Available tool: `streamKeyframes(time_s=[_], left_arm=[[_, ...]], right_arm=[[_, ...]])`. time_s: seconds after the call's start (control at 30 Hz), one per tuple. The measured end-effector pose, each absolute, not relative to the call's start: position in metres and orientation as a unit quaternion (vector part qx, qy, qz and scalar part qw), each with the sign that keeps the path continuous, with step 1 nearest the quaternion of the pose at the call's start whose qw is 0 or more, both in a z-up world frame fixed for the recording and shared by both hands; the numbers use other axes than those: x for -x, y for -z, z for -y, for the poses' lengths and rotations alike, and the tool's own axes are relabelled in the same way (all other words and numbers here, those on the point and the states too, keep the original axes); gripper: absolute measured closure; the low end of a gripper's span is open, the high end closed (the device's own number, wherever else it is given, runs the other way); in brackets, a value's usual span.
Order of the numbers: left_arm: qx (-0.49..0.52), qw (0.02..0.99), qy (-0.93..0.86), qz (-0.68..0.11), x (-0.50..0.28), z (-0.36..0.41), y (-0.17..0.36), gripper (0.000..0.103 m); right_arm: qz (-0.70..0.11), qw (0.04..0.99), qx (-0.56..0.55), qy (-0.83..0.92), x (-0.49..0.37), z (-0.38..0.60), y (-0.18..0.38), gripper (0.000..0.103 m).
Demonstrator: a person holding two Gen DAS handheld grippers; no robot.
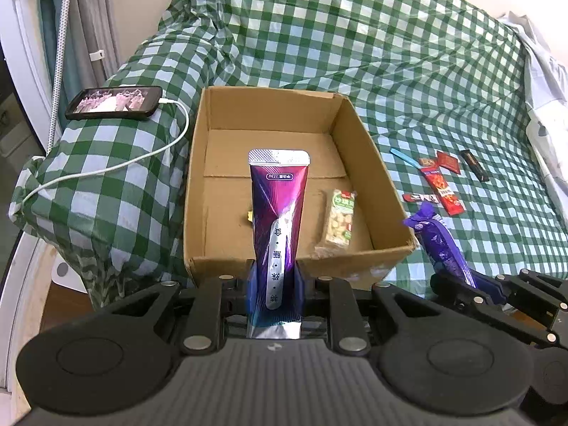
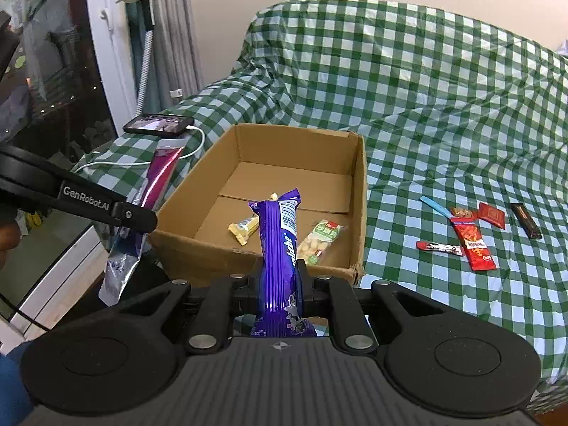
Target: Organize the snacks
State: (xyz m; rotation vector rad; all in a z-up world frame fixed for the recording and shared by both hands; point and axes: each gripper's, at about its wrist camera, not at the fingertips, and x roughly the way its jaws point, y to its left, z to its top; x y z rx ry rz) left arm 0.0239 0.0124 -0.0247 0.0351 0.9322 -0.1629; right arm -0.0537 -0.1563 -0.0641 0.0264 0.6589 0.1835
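An open cardboard box lies on the green checked cloth. Inside it rest a green-topped nut bar and a small yellow snack. My left gripper is shut on a tall magenta-purple pouch, held upright at the box's near wall. My right gripper is shut on a purple chocolate bar, just before the box's near edge. The left gripper sits to the right gripper's left.
Loose snacks lie on the cloth right of the box: a red packet, a small red bar, a blue stick, red squares and a dark bar. A phone with a white cable charges at left.
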Motion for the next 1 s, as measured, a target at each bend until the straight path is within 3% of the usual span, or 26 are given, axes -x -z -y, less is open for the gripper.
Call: streamKeyframes(time_s=[0.47,1.0], left_arm=[[-0.012,0.889,0.074,-0.451,-0.103,0.001,0.032,0.080],[-0.025,0.870,0.059,-0.489,-0.180,0.004,0.077,0.080]], right_arm=[[-0.344,0.935,-0.020,-0.085,-0.012,0.157,0.069,0.087],[-0.374,0.923,-0.030,-0.084,-0.099,0.162,0.099,0.087]])
